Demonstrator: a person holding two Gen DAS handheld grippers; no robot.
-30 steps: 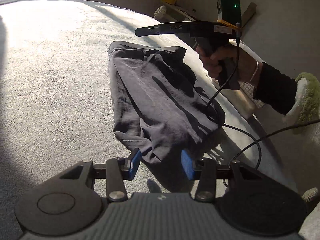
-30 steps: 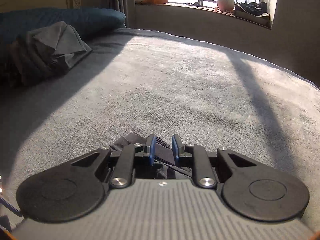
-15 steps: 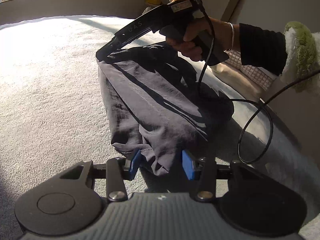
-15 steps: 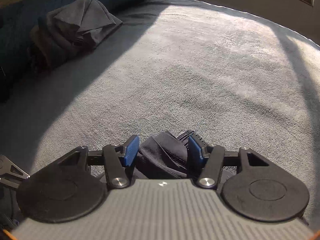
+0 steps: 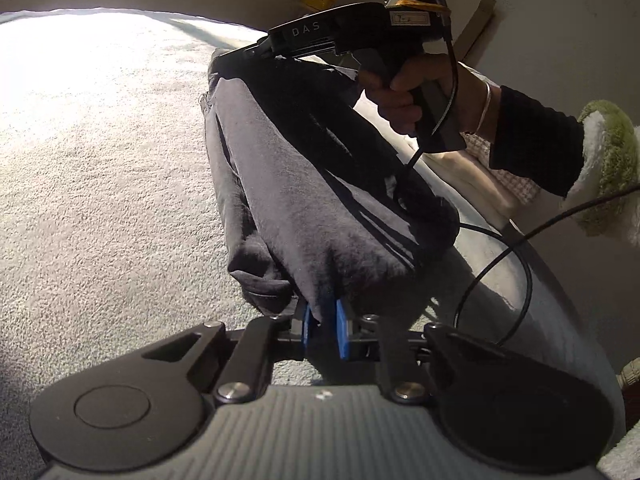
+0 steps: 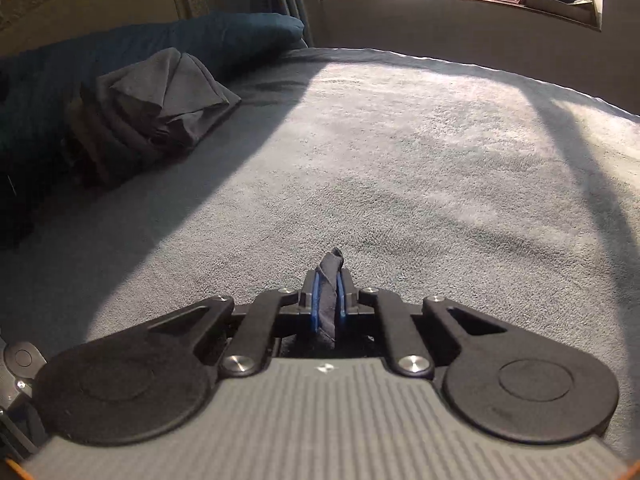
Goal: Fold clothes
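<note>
Dark garment (image 5: 304, 184), corners clenched by both just-closed grippers (image 5: 322, 330) (image 6: 329, 300), borders open grey bedspread (image 6: 400, 160).

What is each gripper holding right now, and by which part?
Both have just closed on the dark garment: the left gripper pinches its near edge, the right gripper its far edge, a fold poking past the pads.

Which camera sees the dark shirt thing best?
The left wrist view. It shows nearly the whole dark garment stretched over the bed between the left tongs and right tongs. The right wrist view shows only a small pinched bit of it.
</note>
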